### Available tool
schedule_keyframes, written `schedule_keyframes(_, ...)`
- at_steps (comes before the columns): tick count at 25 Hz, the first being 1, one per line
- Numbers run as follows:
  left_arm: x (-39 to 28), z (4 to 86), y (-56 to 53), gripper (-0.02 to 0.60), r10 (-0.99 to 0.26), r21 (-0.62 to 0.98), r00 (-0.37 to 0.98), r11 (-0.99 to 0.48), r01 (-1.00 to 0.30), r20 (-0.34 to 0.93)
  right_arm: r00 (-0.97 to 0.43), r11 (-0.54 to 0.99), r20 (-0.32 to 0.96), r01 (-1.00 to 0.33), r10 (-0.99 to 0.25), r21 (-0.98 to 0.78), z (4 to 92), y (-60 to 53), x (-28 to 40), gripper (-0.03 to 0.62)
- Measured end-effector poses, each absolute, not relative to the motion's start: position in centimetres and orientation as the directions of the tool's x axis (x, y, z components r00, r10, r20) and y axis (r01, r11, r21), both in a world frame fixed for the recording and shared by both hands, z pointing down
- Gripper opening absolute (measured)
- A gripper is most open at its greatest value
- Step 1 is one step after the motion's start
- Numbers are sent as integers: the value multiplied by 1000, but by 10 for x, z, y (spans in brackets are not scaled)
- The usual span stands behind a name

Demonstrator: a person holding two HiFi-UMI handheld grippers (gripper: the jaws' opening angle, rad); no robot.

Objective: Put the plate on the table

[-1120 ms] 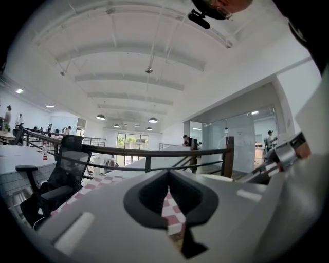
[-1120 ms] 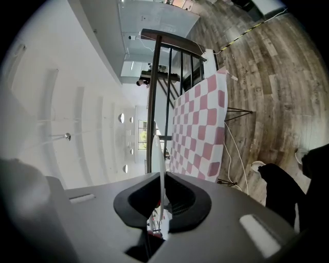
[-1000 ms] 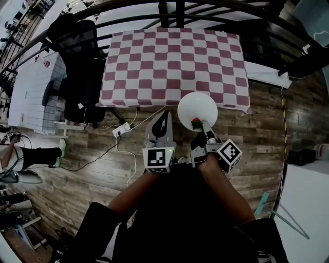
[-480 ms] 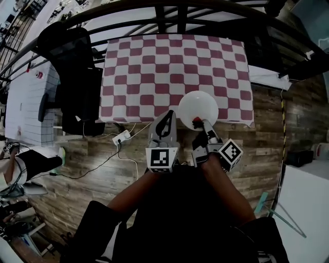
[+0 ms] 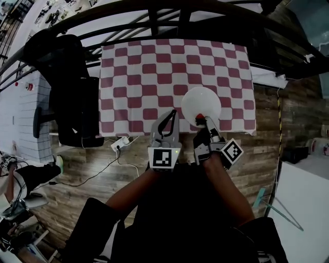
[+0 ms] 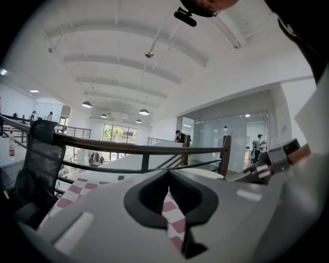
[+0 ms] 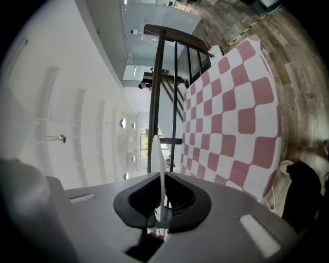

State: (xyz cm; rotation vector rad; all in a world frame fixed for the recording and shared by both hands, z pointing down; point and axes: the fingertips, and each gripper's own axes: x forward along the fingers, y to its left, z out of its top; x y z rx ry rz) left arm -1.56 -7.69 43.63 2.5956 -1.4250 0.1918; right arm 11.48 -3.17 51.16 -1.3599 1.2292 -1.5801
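The checkered desk is lying open across its middle and left squares, giving room above the cloth from the near edge. A black railing is running along the desk's far edge. A black chair is crowding its left side, while a white plate is occupying the space over its near right part.

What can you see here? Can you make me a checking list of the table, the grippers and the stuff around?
Surface: table under a red and white checked cloth.
Job's things: white plate, over the table's near right part.
Clutter: nothing seen.
Grippers: right gripper shut on the plate's near rim; left gripper shut, empty.
Cables: white power strip and cables on the floor.
Surroundings: black chair, dark railing, wood floor.
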Motion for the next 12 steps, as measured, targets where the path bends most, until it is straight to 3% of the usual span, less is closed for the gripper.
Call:
schedule_keyframes(5, -28, 443, -121, 9, -812, 99, 558, -549, -830, 173, -177, -287, 291, -49, -940, -957, 528, -70, 104, 18)
schedule_keyframes(12, -42, 436, -134, 9, -816, 126, 553, -539, -833, 165, -177, -263, 285, -138, -942, -955, 530, -90, 108, 18)
